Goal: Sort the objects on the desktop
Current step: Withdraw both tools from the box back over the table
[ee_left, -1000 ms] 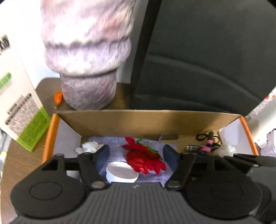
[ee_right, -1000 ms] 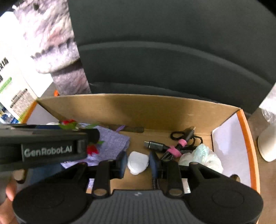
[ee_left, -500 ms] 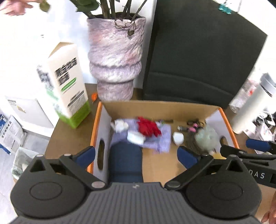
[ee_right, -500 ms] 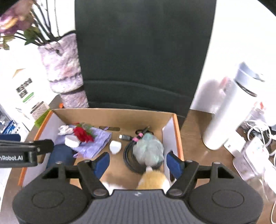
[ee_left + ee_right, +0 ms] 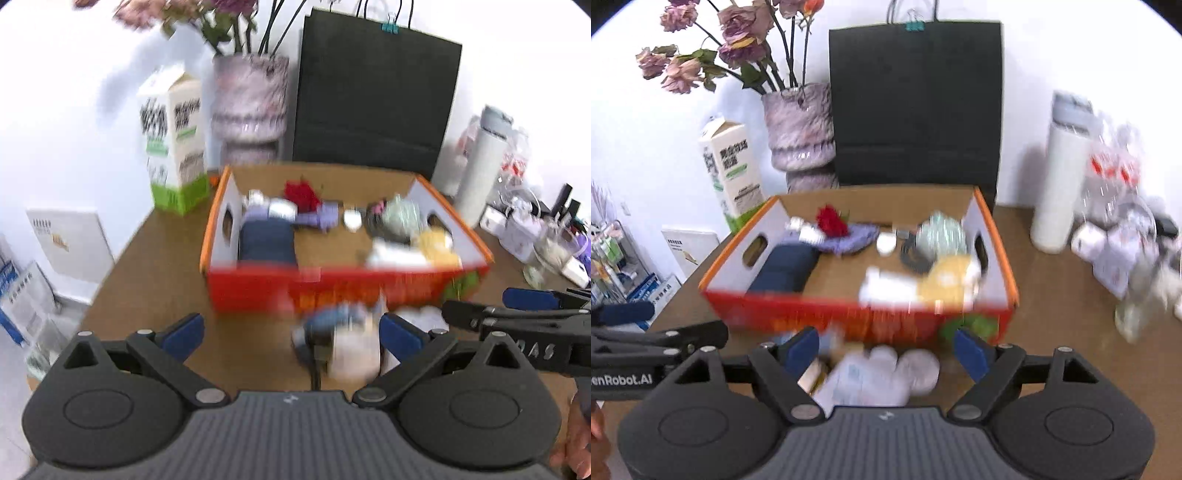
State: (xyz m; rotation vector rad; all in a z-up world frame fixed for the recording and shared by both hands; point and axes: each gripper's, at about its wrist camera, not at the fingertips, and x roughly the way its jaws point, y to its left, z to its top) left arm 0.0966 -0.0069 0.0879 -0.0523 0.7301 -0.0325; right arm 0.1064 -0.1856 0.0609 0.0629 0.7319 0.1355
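An orange cardboard box (image 5: 347,291) (image 5: 857,317) stands on the brown desk and holds a red flower (image 5: 301,194) (image 5: 831,221), a purple cloth (image 5: 853,240), a navy pouch (image 5: 266,240) (image 5: 786,266), a small white piece (image 5: 351,218), cables and a yellow soft thing (image 5: 951,277). My left gripper (image 5: 291,332) is open and empty, in front of the box, above a blurred white and blue item (image 5: 340,343). My right gripper (image 5: 886,349) is open and empty, above a white packet (image 5: 879,373) on the desk.
Behind the box stand a milk carton (image 5: 173,144) (image 5: 733,173), a purple vase (image 5: 249,110) (image 5: 801,129) with dried flowers and a black paper bag (image 5: 373,92) (image 5: 916,99). A white bottle (image 5: 1060,177) and clutter (image 5: 1123,236) fill the right side of the desk.
Both grippers opened, let go inside the box and pulled back and up out of it. They now sit in front of the box, over loose items on the desk.
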